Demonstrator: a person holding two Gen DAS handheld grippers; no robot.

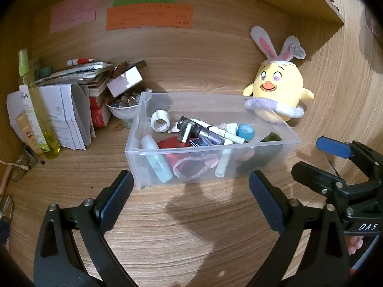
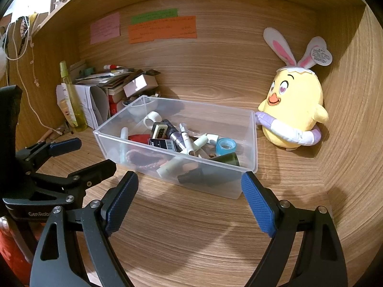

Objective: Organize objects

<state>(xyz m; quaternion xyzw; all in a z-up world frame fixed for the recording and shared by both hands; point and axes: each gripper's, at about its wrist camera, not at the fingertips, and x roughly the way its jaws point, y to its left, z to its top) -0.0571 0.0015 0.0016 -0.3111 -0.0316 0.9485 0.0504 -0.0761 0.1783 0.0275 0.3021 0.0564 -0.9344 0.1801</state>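
In the left wrist view we held the left claw [image 1: 191, 186] spread wide with nothing between its pads, low over the tabletop [image 1: 182, 227] just in front of the clear bin [image 1: 268, 161]; the bin already carried a jumble: a white tape roll [image 1: 160, 121] at its back left corner, a blue tape roll [image 1: 246, 130] toward its right, a white marker [image 1: 221, 131] lying across the middle, a pale tube [image 1: 156, 159] against its front wall and a pink braided band [image 1: 195, 167] beside that; the plush chick [image 1: 278, 88] stood touching the bin's back right corner, and a green spray bottle [image 1: 36, 102] and a stack of papers [image 1: 67, 114] sat well to the bin's left; the right claw [image 1: 318, 157] showed at the bin's right end.

In the right wrist view the right claw [image 2: 190, 191] was likewise wide and empty, just before the bin's near wall [image 2: 191, 167]; the left claw [image 2: 93, 156] hung off the bin's left front corner, also empty.

We judged that this fitted either small things gathered in and the job nearly closed, or a bin about to be sorted; the pictures did not settle which; for any grasp inside the bin we would come down from above, clear of the thin walls, and pick a piece lying on top, such as the marker, closing across its narrow width so the pile beneath did not shift.
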